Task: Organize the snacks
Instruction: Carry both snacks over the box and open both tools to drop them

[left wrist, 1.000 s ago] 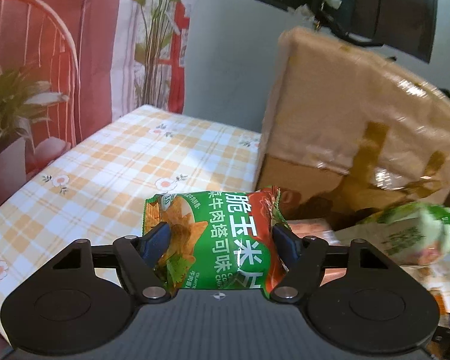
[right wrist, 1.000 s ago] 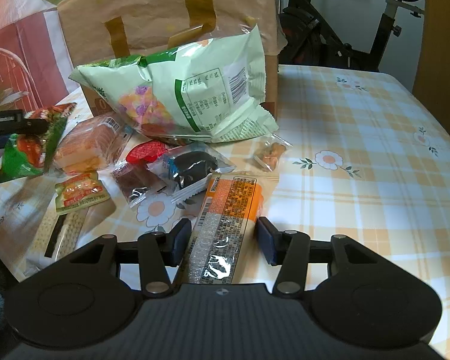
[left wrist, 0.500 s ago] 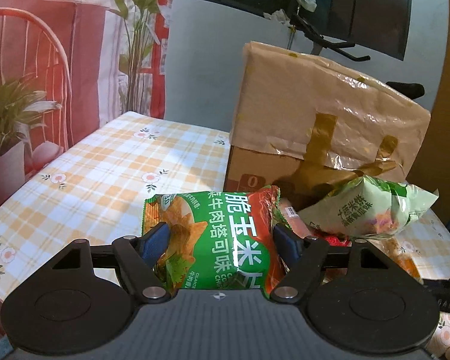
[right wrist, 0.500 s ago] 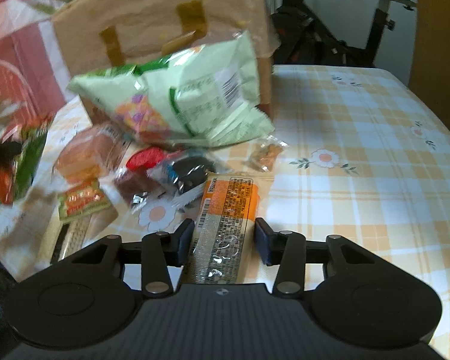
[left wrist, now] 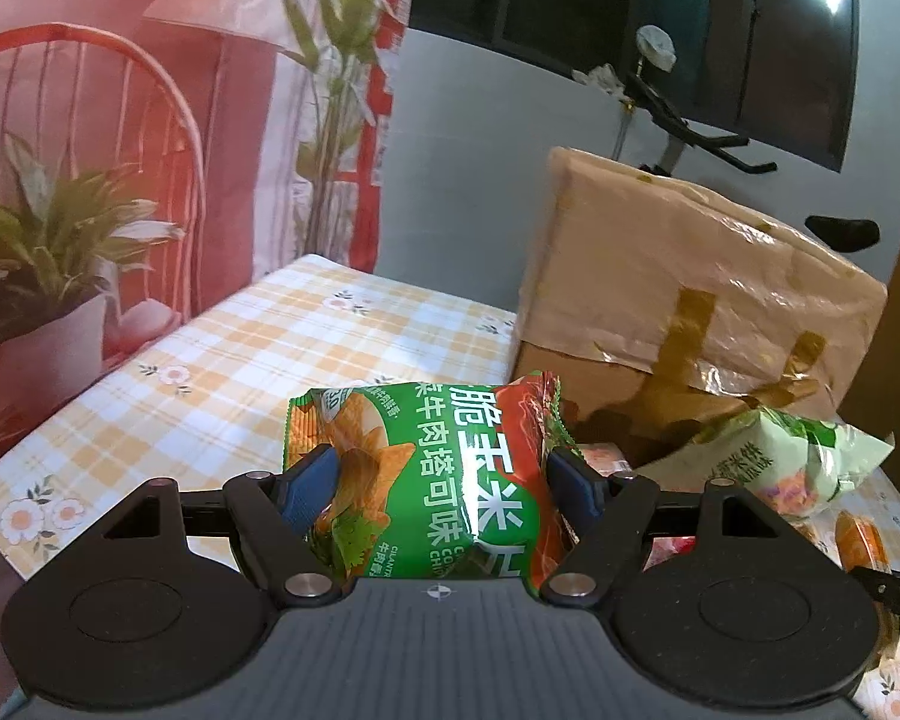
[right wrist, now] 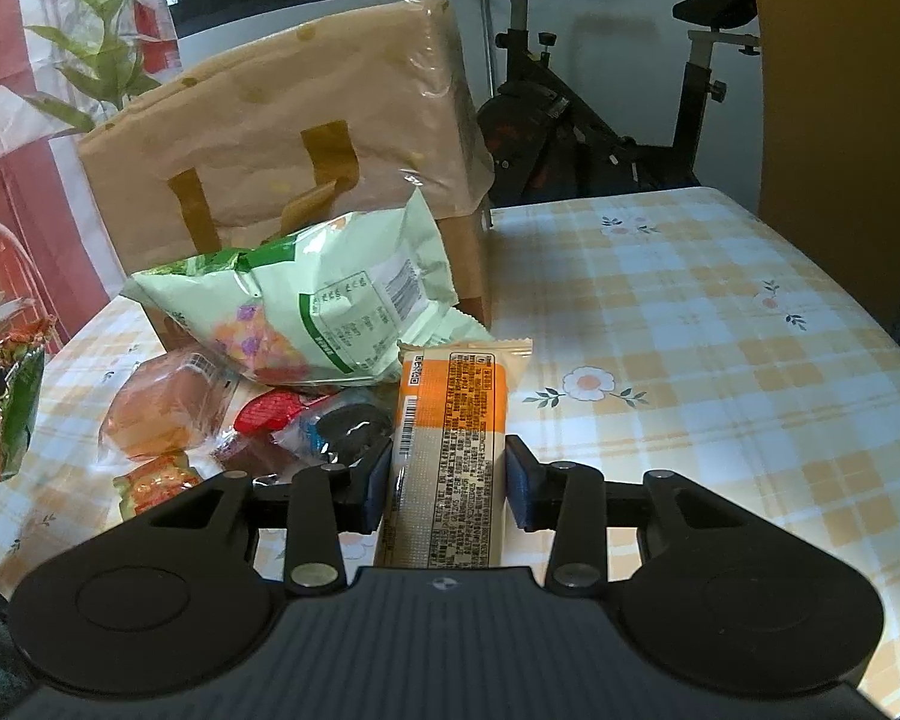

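My left gripper (left wrist: 444,480) is shut on a green and red corn chip bag (left wrist: 438,432) and holds it above the checked tablecloth (left wrist: 258,360). That bag also shows at the left edge of the right wrist view (right wrist: 6,414). My right gripper (right wrist: 447,480) has its jaws closing on an orange and white snack packet (right wrist: 450,408). Both pads press the packet's sides, and its far end is raised off the cloth. A brown paper carrier bag (right wrist: 306,138) stands behind the snack pile.
A pale green puffed bag (right wrist: 306,300) leans on the paper bag. A wrapped bun (right wrist: 162,408), a red packet (right wrist: 264,411) and a dark cookie packet (right wrist: 348,426) lie left of my right gripper. An exercise bike (right wrist: 600,120) stands beyond the table. A potted plant (left wrist: 48,252) is at the left.
The right jaws narrowed onto the orange packet and lifted it, with its far end now up in front of the small snack. The left gripper drifted sideways with the green bag.
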